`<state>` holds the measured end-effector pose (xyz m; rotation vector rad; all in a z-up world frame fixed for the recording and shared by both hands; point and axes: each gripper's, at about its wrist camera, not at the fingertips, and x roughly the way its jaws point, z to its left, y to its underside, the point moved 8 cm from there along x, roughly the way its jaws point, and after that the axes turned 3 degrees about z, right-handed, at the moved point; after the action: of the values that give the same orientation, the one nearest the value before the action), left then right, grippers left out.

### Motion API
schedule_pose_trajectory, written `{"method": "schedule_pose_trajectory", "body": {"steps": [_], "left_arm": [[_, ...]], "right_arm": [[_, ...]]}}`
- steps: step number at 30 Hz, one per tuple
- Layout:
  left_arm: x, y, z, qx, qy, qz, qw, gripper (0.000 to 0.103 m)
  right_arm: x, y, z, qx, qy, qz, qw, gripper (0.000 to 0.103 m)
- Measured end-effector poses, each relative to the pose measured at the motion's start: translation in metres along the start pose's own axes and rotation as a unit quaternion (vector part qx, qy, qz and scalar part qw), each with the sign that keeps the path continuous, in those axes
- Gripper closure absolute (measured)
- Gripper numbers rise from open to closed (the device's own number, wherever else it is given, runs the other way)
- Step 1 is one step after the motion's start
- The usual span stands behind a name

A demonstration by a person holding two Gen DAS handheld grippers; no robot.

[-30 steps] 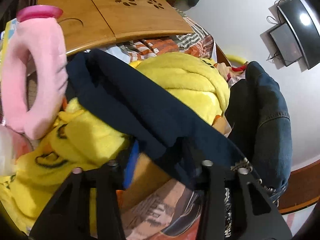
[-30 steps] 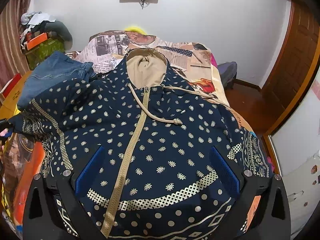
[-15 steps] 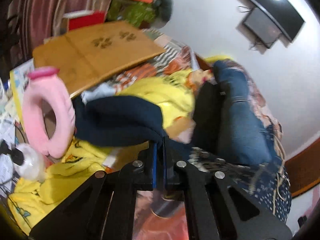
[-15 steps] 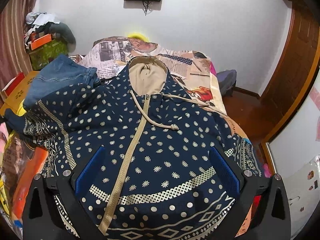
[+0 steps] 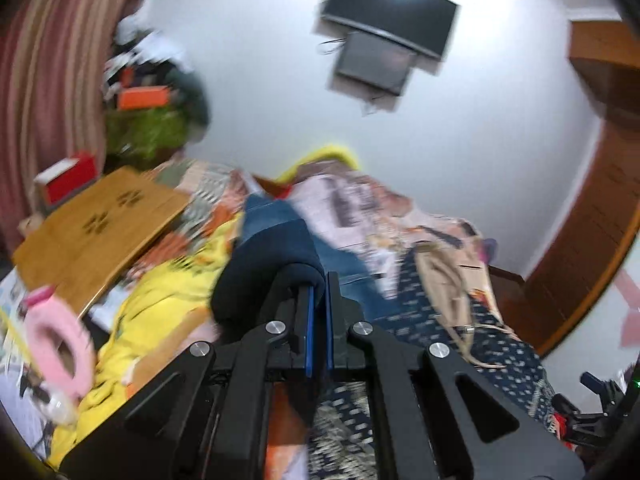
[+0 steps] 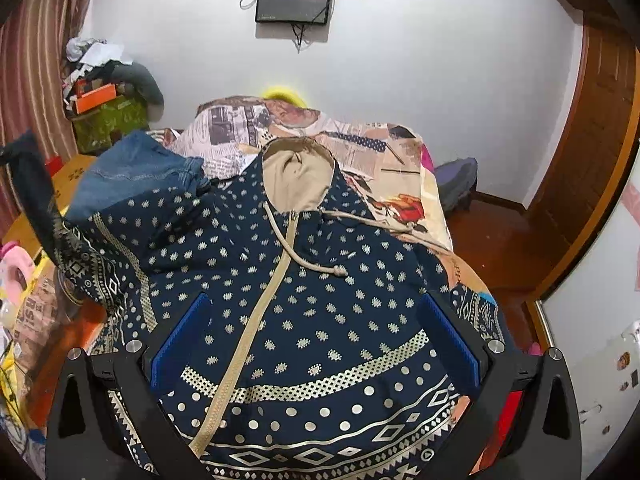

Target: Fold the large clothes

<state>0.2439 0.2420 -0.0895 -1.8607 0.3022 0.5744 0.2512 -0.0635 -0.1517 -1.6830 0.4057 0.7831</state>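
- Since the earlier frame, the left gripper (image 5: pixel 318 300) has clamped shut on the sleeve (image 5: pixel 264 276) and lifted it above the bed (image 6: pixel 404 172); the right wrist view shows the sleeve raised at far left (image 6: pixel 36 200).
- The hoodie (image 6: pixel 320 280) lies front-up on the bed, zipper (image 6: pixel 256 320) closed, hood toward the wall.
- The right gripper (image 6: pixel 316 340) hovers over the hoodie's hem, jaws wide, holding nothing.
- Jeans (image 6: pixel 132 176) lie beside the hoodie's left shoulder.
- Newspaper-style print on the bed cover is too small to read.

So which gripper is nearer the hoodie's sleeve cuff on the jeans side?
Left. The left gripper is clamped on that sleeve cuff, lifting it; the right gripper hangs open above the hoodie hem.
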Motion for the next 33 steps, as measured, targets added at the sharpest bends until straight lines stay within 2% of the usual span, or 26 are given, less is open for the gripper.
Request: {"method": "schedule_pose_trajectory", "body": {"steps": [4,10,15,18,23,26,27,30,32,33], "left_arm": [[0.014,-0.005,-0.056,0.035,0.038,0.006,0.9986,0.100],[0.052,0.014,-0.140,0.095,0.098,0.053,0.9893,0.100],[0.090,0.061,-0.196,0.159,0.123,0.125,0.9717,0.100],[0.114,0.102,-0.219,0.196,0.131,0.177,0.9555,0.100],[0.136,0.160,-0.231,0.232,0.137,0.248,0.9307,0.100],[0.136,0.187,-0.233,0.245,0.139,0.277,0.9186,0.100],[0.136,0.194,-0.232,0.254,0.136,0.285,0.9141,0.097],[0.130,0.204,-0.228,0.269,0.133,0.292,0.9079,0.083],[0.123,0.199,-0.225,0.273,0.132,0.284,0.9098,0.064],[0.119,0.196,-0.223,0.273,0.131,0.277,0.9120,0.059]], "right_arm": [[-0.005,-0.002,-0.010,0.015,-0.006,-0.014,1.000,0.000],[-0.007,0.001,-0.031,0.036,-0.001,-0.019,0.999,0.000],[-0.007,0.007,-0.050,0.052,0.012,-0.017,0.998,0.000],[-0.004,0.012,-0.057,0.058,0.013,-0.011,0.998,0.000],[-0.001,0.020,-0.063,0.054,0.017,-0.003,0.998,0.000],[0.003,0.024,-0.066,0.055,0.016,0.005,0.998,0.000],[0.004,0.025,-0.066,0.056,0.014,0.008,0.998,0.000],[0.007,0.027,-0.066,0.055,0.012,0.014,0.998,0.000],[0.008,0.026,-0.065,0.050,0.011,0.016,0.999,0.000],[0.009,0.026,-0.064,0.048,0.010,0.017,0.999,0.000]]}}
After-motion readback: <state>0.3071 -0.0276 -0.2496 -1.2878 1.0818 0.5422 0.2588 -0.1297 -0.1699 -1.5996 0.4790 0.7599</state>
